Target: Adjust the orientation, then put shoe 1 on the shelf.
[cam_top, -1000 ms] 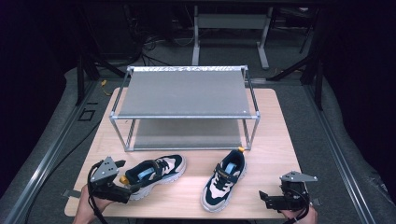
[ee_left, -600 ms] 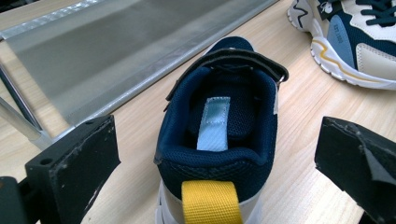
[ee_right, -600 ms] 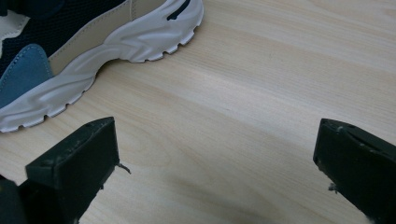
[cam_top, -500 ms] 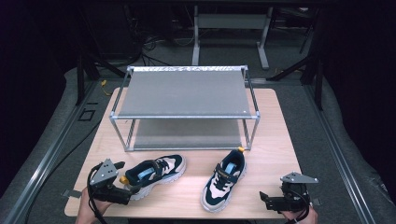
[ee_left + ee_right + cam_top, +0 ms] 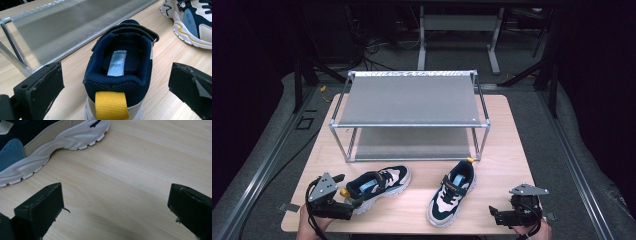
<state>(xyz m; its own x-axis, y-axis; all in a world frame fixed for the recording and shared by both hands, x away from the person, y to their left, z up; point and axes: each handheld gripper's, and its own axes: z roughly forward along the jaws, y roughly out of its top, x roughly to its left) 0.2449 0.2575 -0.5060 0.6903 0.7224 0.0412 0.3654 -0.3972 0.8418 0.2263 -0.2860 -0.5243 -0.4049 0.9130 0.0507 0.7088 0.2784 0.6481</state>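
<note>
- Presently, in the high view: my left gripper (image 5: 343,202) sits at the heel of the left shoe (image 5: 379,184), which lies near the front edge of the table (image 5: 507,145), toe pointing right and toward the shoe rack (image 5: 412,100). My right gripper (image 5: 502,216) rests at the front right corner, apart from the right shoe (image 5: 453,192). Both shoes lie on the tabletop in front of the rack, neither yet shelved.
- Left gripper view: my left gripper (image 5: 115,87) is spread wide, one jaw on each side of the left shoe's (image 5: 120,72) heel collar, touching nothing. The yellow pull tab (image 5: 111,105) is centred between them. My judgement: close squarely on the padded collar just above the tab, deep enough that the jaws bite fabric and counter, not the tab alone, or the shoe may swing when lifted. The rack's lower shelf (image 5: 75,25) lies straight ahead.
- Right gripper view: my right gripper (image 5: 115,210) is likewise spread and empty over bare wood; the right shoe's (image 5: 50,142) white sole lies at upper left, well clear of the jaws.
- Markings: a pale blue insole label (image 5: 117,62) and a side patch on the right shoe (image 5: 191,18) carry print too small to read; a small dark emblem shows near its tongue, not identifiable. No brand legible.
</note>
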